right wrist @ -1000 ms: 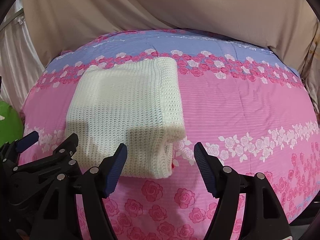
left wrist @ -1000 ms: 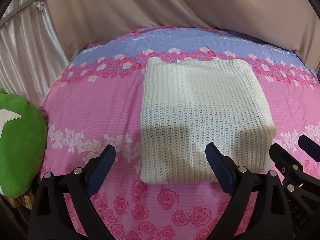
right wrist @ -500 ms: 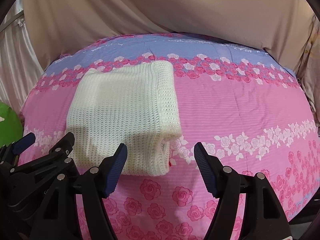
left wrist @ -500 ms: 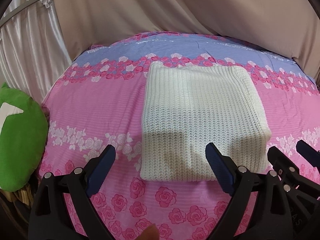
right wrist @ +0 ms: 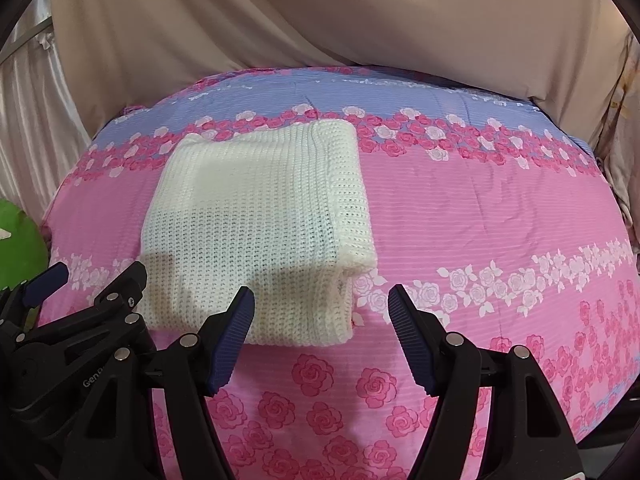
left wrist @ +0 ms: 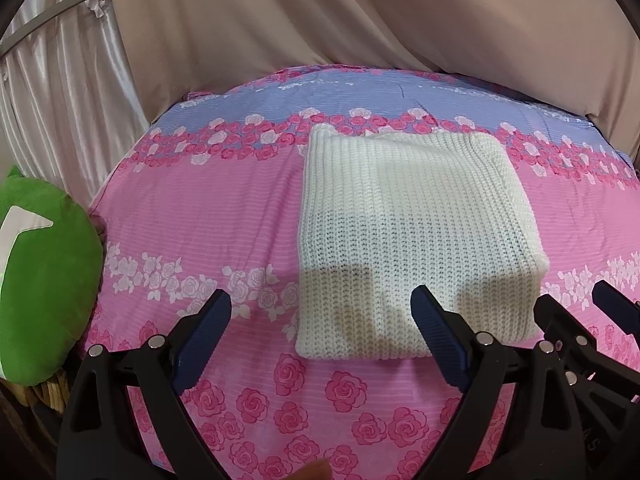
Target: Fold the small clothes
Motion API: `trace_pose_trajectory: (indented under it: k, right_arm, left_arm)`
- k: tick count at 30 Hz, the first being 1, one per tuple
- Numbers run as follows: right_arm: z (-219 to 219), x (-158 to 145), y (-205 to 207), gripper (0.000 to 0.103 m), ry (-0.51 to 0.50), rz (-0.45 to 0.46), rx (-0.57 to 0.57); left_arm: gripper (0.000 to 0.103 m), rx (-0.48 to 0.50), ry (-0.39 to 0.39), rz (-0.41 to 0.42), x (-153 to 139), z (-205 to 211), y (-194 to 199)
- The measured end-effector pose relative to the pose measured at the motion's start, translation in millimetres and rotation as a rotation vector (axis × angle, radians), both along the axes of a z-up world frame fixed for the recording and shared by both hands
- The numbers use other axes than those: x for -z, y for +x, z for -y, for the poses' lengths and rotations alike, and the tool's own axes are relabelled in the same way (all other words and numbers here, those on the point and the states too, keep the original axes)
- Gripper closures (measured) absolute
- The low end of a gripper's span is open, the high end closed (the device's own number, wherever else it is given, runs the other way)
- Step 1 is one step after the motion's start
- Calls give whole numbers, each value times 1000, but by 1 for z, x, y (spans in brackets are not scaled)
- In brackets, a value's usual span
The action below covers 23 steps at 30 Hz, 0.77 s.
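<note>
A white knitted garment point(left wrist: 412, 232) lies folded into a neat rectangle on the pink rose-print bedsheet point(left wrist: 200, 208); it also shows in the right wrist view point(right wrist: 260, 224). My left gripper point(left wrist: 320, 312) is open and empty, held above the sheet at the garment's near left edge. My right gripper point(right wrist: 322, 308) is open and empty, above the garment's near right corner. Each gripper shows at the edge of the other's view. Neither touches the garment.
A green plush cushion point(left wrist: 40, 288) sits off the bed's left edge on a wicker basket point(left wrist: 40, 396). Beige fabric point(left wrist: 320, 20) hangs behind the bed, with a satin curtain point(left wrist: 60, 92) at the left. The sheet point(right wrist: 500, 220) extends to the right of the garment.
Both grippers have drawn back and risen slightly from the folded garment, staying open. The garment has not moved.
</note>
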State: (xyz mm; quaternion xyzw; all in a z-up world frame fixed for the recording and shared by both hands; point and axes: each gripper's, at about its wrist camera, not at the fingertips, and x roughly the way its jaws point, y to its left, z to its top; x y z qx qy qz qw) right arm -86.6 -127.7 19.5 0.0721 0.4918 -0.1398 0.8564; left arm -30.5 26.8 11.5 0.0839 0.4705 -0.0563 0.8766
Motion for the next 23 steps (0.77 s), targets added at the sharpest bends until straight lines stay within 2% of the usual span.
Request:
trace_pose_trajectory:
  k: [13, 23]
  right_arm:
    - [-1, -3, -3, 35, -13, 2, 32]
    - [-1, 0, -1, 36, -23, -16, 56]
  left_arm:
    - [14, 15, 8, 28, -2, 7, 1]
    - [17, 36, 23, 10, 2, 13, 3]
